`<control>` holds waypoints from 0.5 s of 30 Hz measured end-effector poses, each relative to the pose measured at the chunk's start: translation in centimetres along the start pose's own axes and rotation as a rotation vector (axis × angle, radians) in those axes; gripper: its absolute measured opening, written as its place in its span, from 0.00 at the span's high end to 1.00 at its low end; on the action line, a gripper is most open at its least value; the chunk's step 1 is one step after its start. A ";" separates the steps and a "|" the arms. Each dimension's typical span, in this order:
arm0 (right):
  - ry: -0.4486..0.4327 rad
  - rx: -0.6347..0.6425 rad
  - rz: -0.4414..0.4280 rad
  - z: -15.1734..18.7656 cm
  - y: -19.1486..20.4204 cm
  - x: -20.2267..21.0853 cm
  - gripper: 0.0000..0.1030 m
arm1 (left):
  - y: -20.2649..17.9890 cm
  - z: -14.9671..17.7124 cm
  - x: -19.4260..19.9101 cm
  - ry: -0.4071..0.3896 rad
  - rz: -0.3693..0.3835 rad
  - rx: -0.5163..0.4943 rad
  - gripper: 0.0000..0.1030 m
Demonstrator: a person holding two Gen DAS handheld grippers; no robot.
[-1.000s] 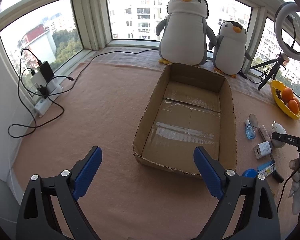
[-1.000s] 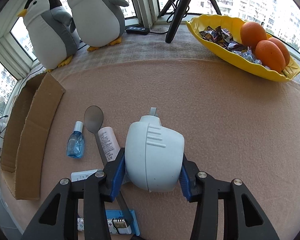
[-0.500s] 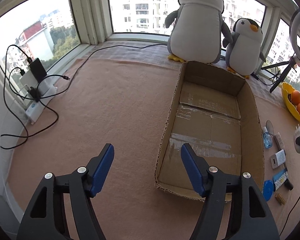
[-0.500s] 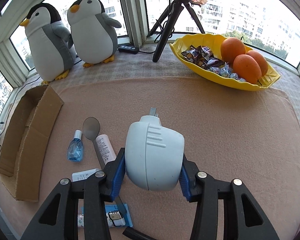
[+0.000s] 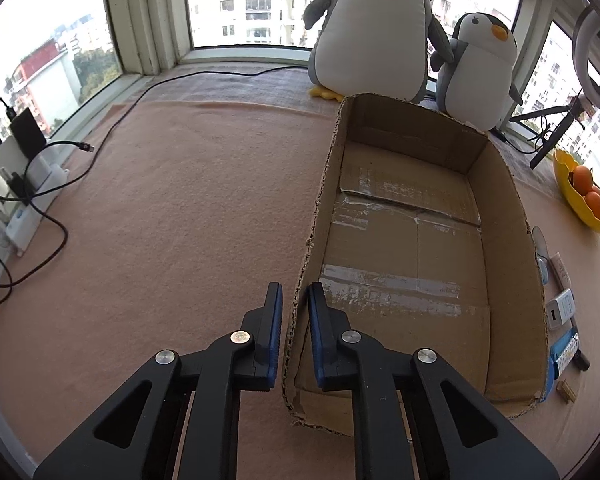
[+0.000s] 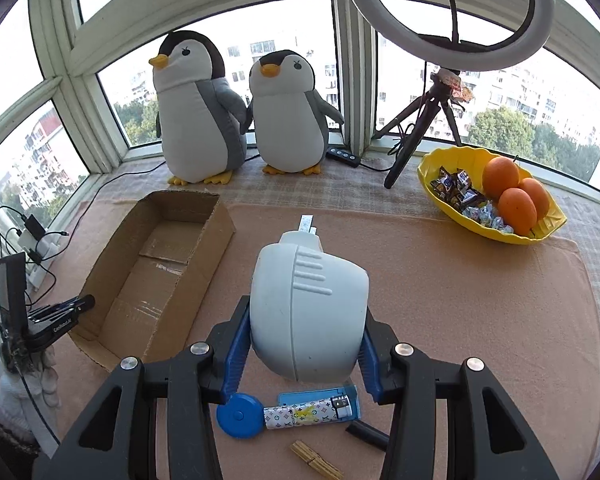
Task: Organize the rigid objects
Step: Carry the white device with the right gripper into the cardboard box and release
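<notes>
The box (image 5: 416, 248) is rough brown cardboard with torn, ragged edges and glossy tape strips on its floor. The tabletop (image 5: 188, 208) wears matt, fuzzy peach cloth. Beside the box, the white shell (image 6: 308, 312) looks smooth, slightly shiny plastic; the penguins (image 6: 196, 112) are soft plush.
</notes>
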State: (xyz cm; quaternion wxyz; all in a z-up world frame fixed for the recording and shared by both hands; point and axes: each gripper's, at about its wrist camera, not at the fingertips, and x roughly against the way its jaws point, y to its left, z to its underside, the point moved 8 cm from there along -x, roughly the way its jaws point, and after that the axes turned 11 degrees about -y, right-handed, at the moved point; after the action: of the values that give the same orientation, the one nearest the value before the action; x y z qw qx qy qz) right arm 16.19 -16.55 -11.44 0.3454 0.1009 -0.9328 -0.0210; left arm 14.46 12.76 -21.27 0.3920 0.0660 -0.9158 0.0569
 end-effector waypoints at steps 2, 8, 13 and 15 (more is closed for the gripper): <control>-0.001 0.021 -0.035 -0.2 2.1 -0.1 0.58 | 0.0 -0.1 -0.1 -0.004 0.008 -0.005 0.91; 0.018 0.073 -0.123 0.1 8.1 -1.4 0.58 | 0.2 -0.1 -0.1 -0.014 0.030 0.002 0.92; 0.051 0.117 -0.173 0.8 12.1 -3.3 0.58 | 0.1 -0.2 -0.1 -0.023 0.030 -0.006 0.93; 0.064 0.137 -0.185 1.3 13.5 -4.1 0.58 | 0.1 -0.1 -0.1 -0.025 0.033 -0.003 0.93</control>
State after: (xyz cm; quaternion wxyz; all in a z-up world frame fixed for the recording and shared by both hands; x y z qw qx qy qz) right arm 16.06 -2.59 -13.64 0.3639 0.2107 -0.9072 0.0140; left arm 14.61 12.90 -21.28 0.3799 0.0512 -0.9216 0.0613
